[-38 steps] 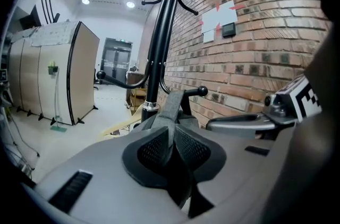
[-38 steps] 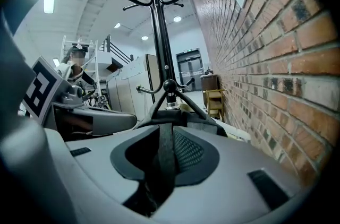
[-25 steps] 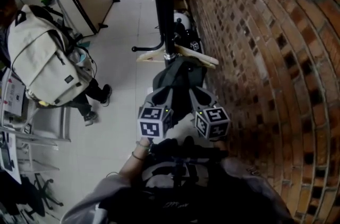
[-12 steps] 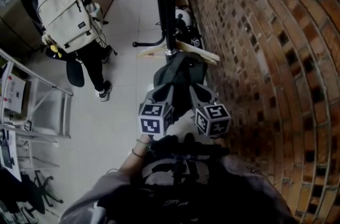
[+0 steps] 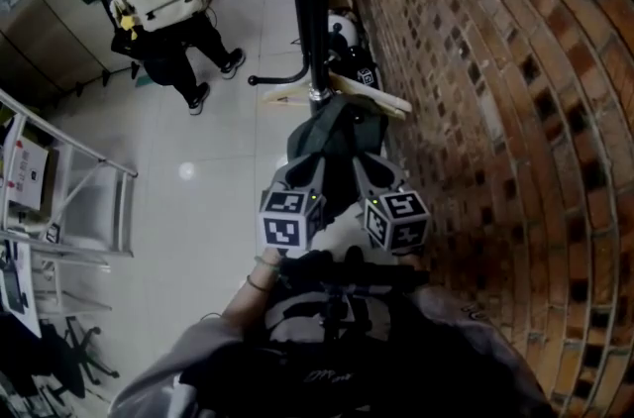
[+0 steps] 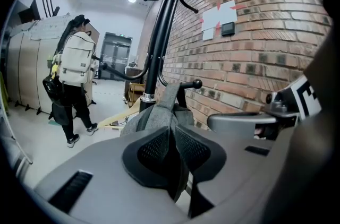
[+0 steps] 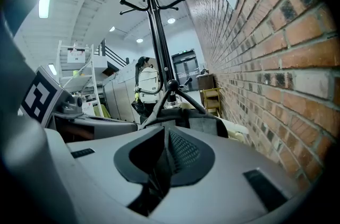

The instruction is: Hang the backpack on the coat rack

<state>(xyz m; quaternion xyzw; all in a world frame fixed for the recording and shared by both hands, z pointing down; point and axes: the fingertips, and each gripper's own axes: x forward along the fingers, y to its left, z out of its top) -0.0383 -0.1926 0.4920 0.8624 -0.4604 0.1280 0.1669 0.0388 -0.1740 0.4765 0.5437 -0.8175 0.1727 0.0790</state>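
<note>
While the left gripper (image 6: 172, 151) and right gripper (image 7: 164, 156) each clamp a strap of the grey backpack (image 5: 332, 137), it hangs against the black coat rack (image 5: 308, 0), top loop (image 6: 171, 94) at a low knobbed peg (image 6: 197, 83). Hooking looks nearly done, with only letting go left.

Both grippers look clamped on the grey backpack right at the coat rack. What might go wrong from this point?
1. I cannot tell whether the strap sits over the knobbed hook. If the left gripper and right gripper, both shut on the backpack, let go early, it may drop.
2. The wooden hanger sits right beside the backpack on the coat rack and may get knocked loose if the bag swings.
</note>
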